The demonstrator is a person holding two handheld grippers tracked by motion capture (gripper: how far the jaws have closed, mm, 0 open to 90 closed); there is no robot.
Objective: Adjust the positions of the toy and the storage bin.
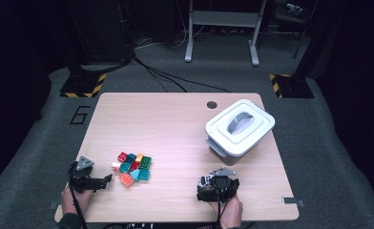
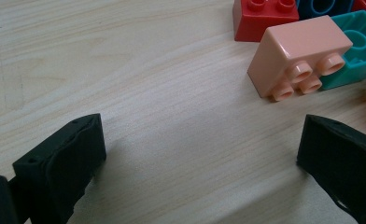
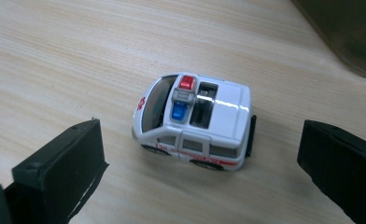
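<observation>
The table (image 1: 175, 119) is a pale wood-grain top with a round cable hole (image 1: 212, 104) near its far edge. Towards the far right corner sits a white lidded box (image 1: 239, 127), turned at an angle, with a grey handle (image 1: 240, 120) on its lid.

Near the front left part of the table lies a heap of toy bricks (image 1: 133, 168) in red, teal, green, orange and pink, touching one another. In the left gripper view a pink brick (image 2: 300, 56) lies on its side with its studs facing the camera, touching a teal brick (image 2: 358, 46) and just beside a red brick (image 2: 260, 18).

The left tongs (image 1: 108, 179) rest low near the front left corner, just beside the heap, with their jaws spread wide over bare wood and nothing between them.

The right tongs (image 1: 212, 180) sit near the front edge, right of its middle, in front of the box. Their jaws stand wide apart on either side of a small white toy car (image 3: 195, 122) with a red and blue roof light, standing on its wheels on the table. Neither jaw touches it.
</observation>
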